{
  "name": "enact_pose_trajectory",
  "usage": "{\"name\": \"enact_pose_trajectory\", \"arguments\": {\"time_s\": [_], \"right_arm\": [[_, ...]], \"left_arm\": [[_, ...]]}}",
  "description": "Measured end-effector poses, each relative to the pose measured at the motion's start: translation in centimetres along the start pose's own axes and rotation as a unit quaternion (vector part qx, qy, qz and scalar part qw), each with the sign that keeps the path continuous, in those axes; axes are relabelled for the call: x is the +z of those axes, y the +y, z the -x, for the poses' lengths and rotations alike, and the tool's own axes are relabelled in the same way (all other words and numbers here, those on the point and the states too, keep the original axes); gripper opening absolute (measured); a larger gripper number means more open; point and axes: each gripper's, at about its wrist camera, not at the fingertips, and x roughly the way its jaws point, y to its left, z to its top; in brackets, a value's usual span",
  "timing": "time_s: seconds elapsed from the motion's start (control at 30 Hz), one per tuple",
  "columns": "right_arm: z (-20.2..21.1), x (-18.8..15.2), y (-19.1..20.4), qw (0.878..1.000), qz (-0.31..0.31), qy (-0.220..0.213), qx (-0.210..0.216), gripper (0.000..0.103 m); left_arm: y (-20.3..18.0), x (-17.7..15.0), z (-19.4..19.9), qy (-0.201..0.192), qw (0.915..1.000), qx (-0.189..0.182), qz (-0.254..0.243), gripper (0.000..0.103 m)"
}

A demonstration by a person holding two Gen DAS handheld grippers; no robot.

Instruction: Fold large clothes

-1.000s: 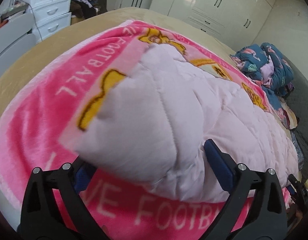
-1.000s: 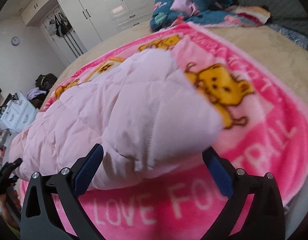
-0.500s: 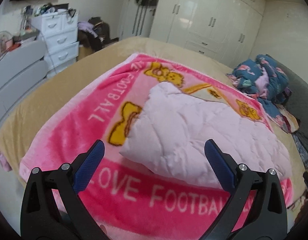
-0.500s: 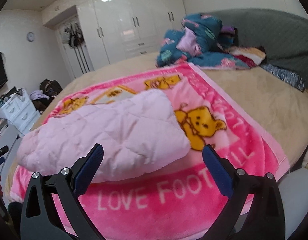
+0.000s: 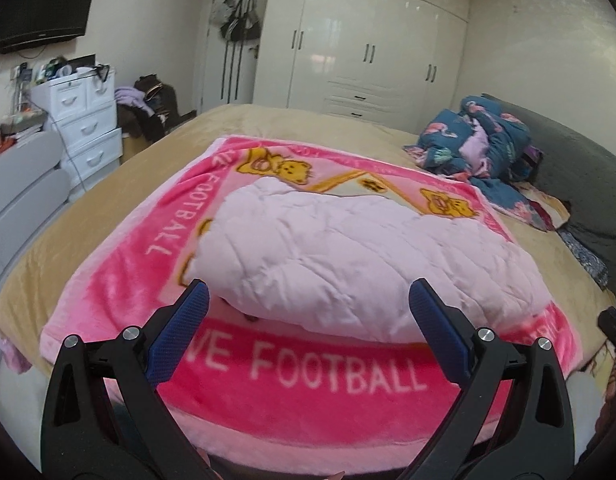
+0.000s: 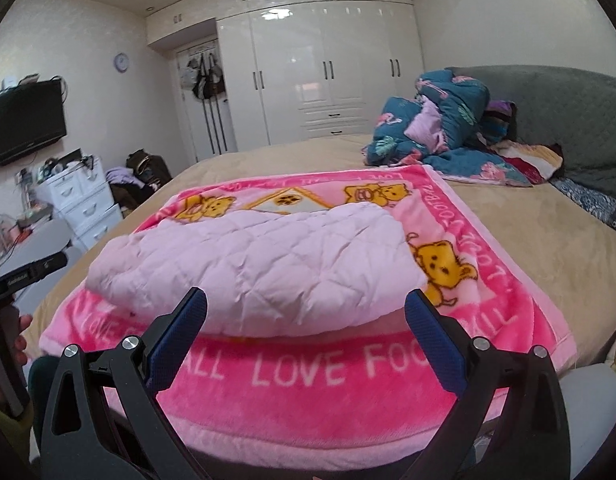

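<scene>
Compared with a second ago, we are seeing both grippers drawn back from the pale pink quilted garment (image 5: 347, 264), which was then filling the space between the fingers and is now lying folded, free of both tools. We are viewing the left gripper (image 5: 308, 332) with its blue-padded fingers (image 5: 180, 336) spread wide and holding nothing; the right gripper (image 6: 306, 332) is likewise standing wide open and empty, its pads (image 6: 431, 340) hovering short of the garment's near edge. The garment is resting in the middle of the pink football-print blanket (image 5: 327, 368), which is lying spread on the tan bed (image 5: 108, 184). In the left view, a heap of blue patterned bedding (image 5: 483, 148) is sitting at two o'clock on the bed, the white wardrobe (image 5: 371, 48) is standing at twelve o'clock, and a white drawer unit (image 5: 84, 120) is standing at ten o'clock.
</scene>
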Motion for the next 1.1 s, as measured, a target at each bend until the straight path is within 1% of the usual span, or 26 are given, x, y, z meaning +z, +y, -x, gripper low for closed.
{"name": "enact_pose_trajectory", "arguments": {"time_s": [0.07,0.27,0.4,0.63,0.87,1.1], "right_arm": [[0.3,-0.9,0.6,1.0,0.004,0.001,0.005,0.099],[-0.1,-3.5,1.9,1.0,0.019,0.017,0.005,0.099],[-0.8,-4.0,2.4,0.999,0.022,0.031,0.018,0.099],[-1.4,-4.2,2.7,0.999,0.017,0.04,0.025,0.099],[-1.5,-4.4,2.7,0.999,0.016,0.045,0.025,0.099],[-1.8,-4.5,3.0,0.998,0.021,0.047,0.03,0.099]], "left_arm": [[-0.8,-0.8,0.2,0.001,0.9999,-0.008,-0.008,0.094],[-3.4,-3.7,-0.4,0.029,0.9984,-0.036,-0.031,0.094],[-4.5,-5.0,-1.2,0.055,0.9966,-0.047,-0.039,0.094],[-4.7,-5.5,-1.7,0.065,0.9959,-0.048,-0.042,0.094],[-4.2,-5.4,-1.4,0.057,0.9967,-0.045,-0.037,0.094],[-3.9,-5.3,-1.5,0.061,0.9968,-0.04,-0.033,0.094]]}}
